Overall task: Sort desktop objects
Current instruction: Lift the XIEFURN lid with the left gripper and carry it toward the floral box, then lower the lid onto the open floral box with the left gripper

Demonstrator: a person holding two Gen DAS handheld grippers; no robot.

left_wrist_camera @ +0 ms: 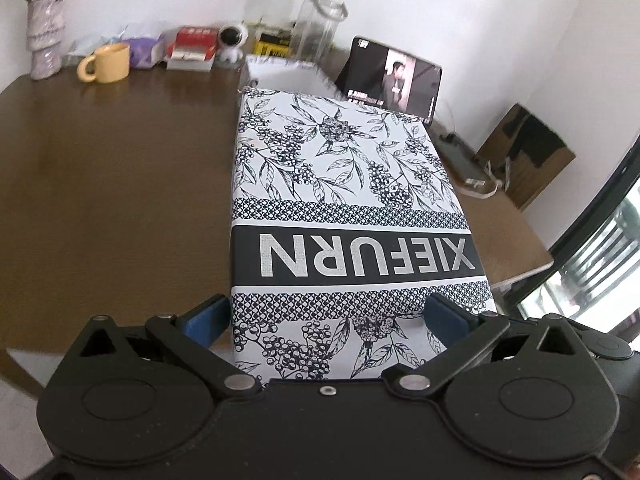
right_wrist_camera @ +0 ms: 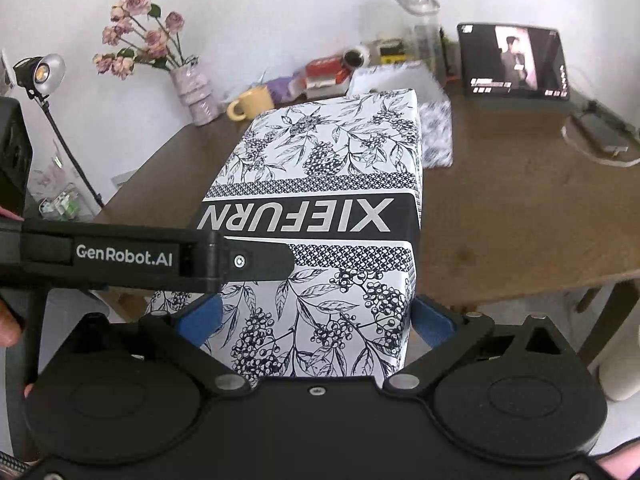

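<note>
A large white box lid with dark floral print and the word XIEFURN (left_wrist_camera: 344, 208) fills the middle of both views (right_wrist_camera: 332, 200). My left gripper (left_wrist_camera: 326, 320) has its blue fingers (left_wrist_camera: 204, 320) pressed on the lid's two long sides at its near end. My right gripper (right_wrist_camera: 316, 320) grips the same lid the same way, blue fingers (right_wrist_camera: 434, 326) on both sides. The lid is held above the brown table (left_wrist_camera: 112, 168). Beyond its far end sits the open white box base (left_wrist_camera: 288, 76), also seen in the right wrist view (right_wrist_camera: 400, 76).
Along the back wall stand a yellow mug (left_wrist_camera: 106, 63), a vase of flowers (right_wrist_camera: 192, 92), a red-and-white box (left_wrist_camera: 192, 46), a small white camera (left_wrist_camera: 233, 42), a clear bottle (left_wrist_camera: 318, 20) and a tablet playing video (right_wrist_camera: 514, 60). A phone with cable (right_wrist_camera: 600, 132) lies at right.
</note>
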